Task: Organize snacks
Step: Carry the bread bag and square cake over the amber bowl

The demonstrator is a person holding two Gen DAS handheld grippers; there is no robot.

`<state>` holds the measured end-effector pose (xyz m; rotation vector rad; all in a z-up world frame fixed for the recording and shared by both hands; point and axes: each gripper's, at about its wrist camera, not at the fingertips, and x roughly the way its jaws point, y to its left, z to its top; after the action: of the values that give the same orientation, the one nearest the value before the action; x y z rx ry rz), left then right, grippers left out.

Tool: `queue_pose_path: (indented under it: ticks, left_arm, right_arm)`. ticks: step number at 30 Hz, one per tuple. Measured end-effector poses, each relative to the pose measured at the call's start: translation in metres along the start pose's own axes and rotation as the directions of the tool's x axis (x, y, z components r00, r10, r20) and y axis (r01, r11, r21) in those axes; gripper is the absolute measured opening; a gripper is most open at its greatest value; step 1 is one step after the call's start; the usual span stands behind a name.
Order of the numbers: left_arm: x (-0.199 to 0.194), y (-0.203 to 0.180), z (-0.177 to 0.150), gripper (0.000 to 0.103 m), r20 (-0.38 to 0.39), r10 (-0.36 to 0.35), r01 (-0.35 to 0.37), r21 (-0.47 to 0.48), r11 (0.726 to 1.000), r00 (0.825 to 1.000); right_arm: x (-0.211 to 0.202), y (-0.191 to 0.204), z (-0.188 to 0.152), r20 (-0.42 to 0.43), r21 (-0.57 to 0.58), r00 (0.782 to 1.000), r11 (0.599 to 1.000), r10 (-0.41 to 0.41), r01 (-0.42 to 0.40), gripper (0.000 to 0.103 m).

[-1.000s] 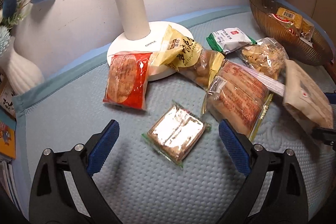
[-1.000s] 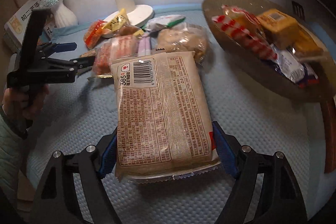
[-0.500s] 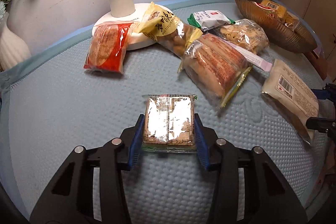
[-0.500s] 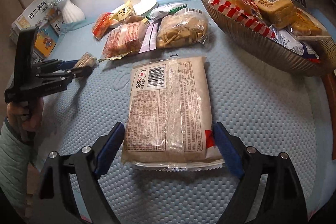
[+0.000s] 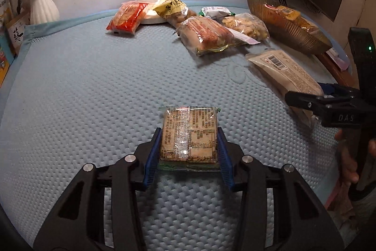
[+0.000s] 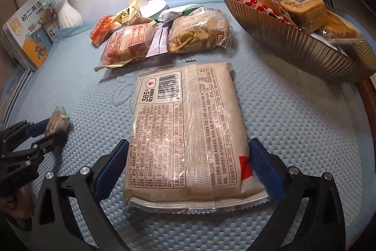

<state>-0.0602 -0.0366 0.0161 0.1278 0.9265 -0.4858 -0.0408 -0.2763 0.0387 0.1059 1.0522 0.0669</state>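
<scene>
1. Your left gripper [image 5: 189, 154] is squeezed shut on a small clear cracker pack [image 5: 189, 135]. You see it low in the middle of the left wrist view. Both blue pads press on the pack's sides.
2. In the right wrist view, that same small pack [image 6: 57, 121] sits at the left edge, pinched at the tip of the left gripper [image 6: 52, 127].
3. Your right gripper [image 6: 188, 168] has its fingers spread apart. A big tan snack bag [image 6: 188, 128] lies flat between them on the blue mat [image 6: 293, 114]. You cannot tell if the pads touch the bag.
4. The brown ribbed bowl [image 6: 293, 39] sits at the upper right of the right wrist view. It has snacks in it.
5. More snack packs lie in a bunch at the top middle, near the white lamp base [image 6: 155, 7].
6. A white vase [image 6: 68, 13] with blue flowers stands at the upper left.
</scene>
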Motion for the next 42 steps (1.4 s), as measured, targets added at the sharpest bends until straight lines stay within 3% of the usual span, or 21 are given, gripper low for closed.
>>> queue_pose_path:
  ticks: [5,9,14,19,24,29,35,39,42]
  left_arm:
    - [0.001,-0.005,-0.002,0.048,0.011,0.034,-0.034,0.016,0.999,0.999]
    - [0.002,-0.009,-0.003,0.048,0.011,0.059,-0.06,0.03,0.998,0.998]
    - [0.002,-0.015,-0.004,0.045,0.017,0.099,-0.099,0.051,0.994,0.995]
    - [-0.001,-0.021,-0.004,0.044,0.015,0.143,-0.144,0.069,0.987,0.99]
    - [-0.021,-0.035,0.004,0.044,0.061,0.05,-0.052,0.032,0.998,0.997]
    - [-0.043,-0.072,0.046,0.044,0.148,-0.041,0.031,0.071,0.997,0.988]
    - [-0.046,-0.134,0.115,0.044,0.223,-0.137,0.097,0.183,0.978,0.965]
    - [-0.026,-0.168,0.167,0.044,0.233,-0.199,0.157,0.19,0.969,0.952]
    - [-0.004,-0.186,0.198,0.044,0.237,-0.23,0.188,0.186,0.964,0.944]
  right_arm:
    - [0.001,-0.001,-0.001,0.009,0.006,1.0,1.0,0.005,-0.005,0.098]
    - [0.002,0.007,-0.004,0.011,-0.022,0.999,0.999,-0.04,0.04,0.098]
    - [-0.002,0.015,-0.008,0.039,-0.065,0.996,0.994,-0.085,0.088,0.08]
    - [-0.016,0.021,-0.027,0.021,-0.132,0.999,0.991,-0.025,0.028,0.078]
    - [-0.05,-0.004,-0.042,-0.023,-0.063,0.991,0.99,0.129,-0.13,0.077]
    - [-0.104,-0.046,-0.026,0.088,0.024,0.981,0.984,0.171,-0.174,0.077]
    - [-0.148,-0.114,0.029,0.292,0.137,0.952,0.981,0.089,-0.134,0.077]
    - [-0.139,-0.163,0.075,0.334,0.276,0.942,0.955,0.009,-0.107,0.077]
    - [-0.125,-0.186,0.108,0.342,0.313,0.939,0.946,-0.026,-0.088,0.077]
